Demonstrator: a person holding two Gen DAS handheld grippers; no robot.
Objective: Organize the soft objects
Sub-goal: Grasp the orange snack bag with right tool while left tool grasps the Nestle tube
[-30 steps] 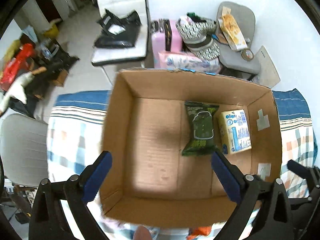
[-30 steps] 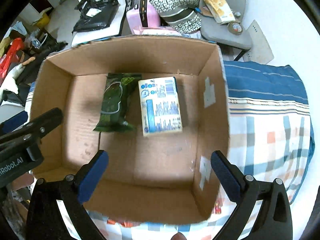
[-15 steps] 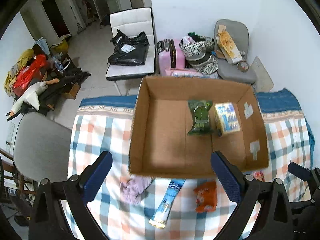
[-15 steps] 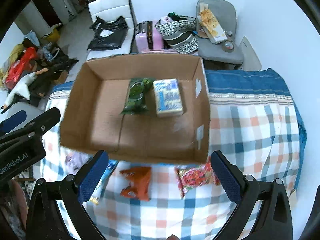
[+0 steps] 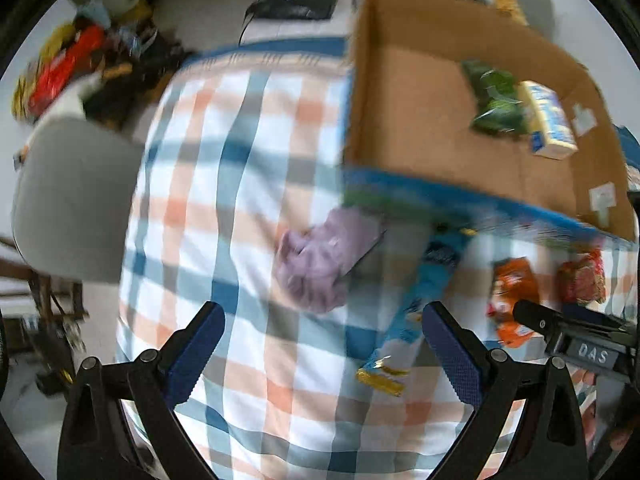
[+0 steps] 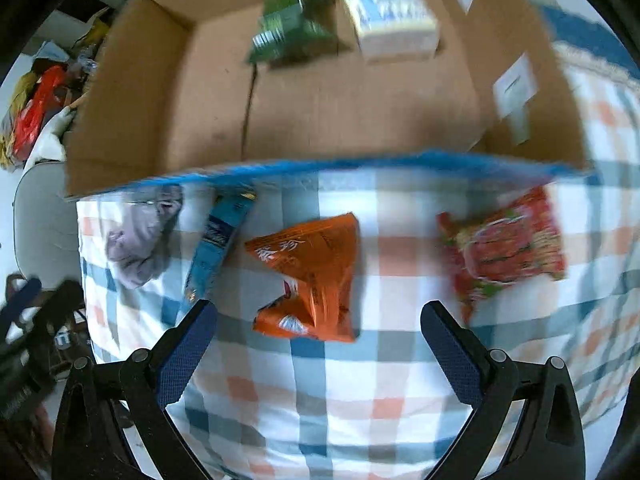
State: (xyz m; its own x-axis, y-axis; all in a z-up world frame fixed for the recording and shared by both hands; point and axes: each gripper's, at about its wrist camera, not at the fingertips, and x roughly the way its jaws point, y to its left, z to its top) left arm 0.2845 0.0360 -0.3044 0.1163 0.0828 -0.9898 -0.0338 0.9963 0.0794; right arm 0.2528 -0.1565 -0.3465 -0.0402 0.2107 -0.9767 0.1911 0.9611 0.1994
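Note:
A cardboard box point(image 5: 404, 136) point(image 6: 160, 92) stands on the checked cloth and holds a green packet point(image 5: 496, 108) point(image 6: 292, 28) and a pale yellow pack point(image 5: 550, 120) point(image 6: 390, 12). In front of it lie a crumpled lilac cloth point(image 5: 316, 260) point(image 6: 140, 240), a long blue packet point(image 5: 420, 300) point(image 6: 218, 244), an orange packet point(image 6: 312, 276) point(image 5: 510, 292) and a red packet point(image 6: 508, 244) point(image 5: 580, 276). My left gripper point(image 5: 320, 356) is open and empty, just short of the lilac cloth. My right gripper point(image 6: 318, 354) is open and empty, just short of the orange packet.
The checked cloth point(image 5: 224, 184) point(image 6: 400, 380) covers the surface. A grey chair point(image 5: 68, 200) stands at its left edge. Cluttered floor with bags lies beyond, at the far left point(image 5: 60, 68). The right gripper's body point(image 5: 580, 340) shows at the left view's right edge.
Both grippers have pulled back from over the box and dropped low toward the cloth in front of it. The left one has swung left. Both stay open and empty.

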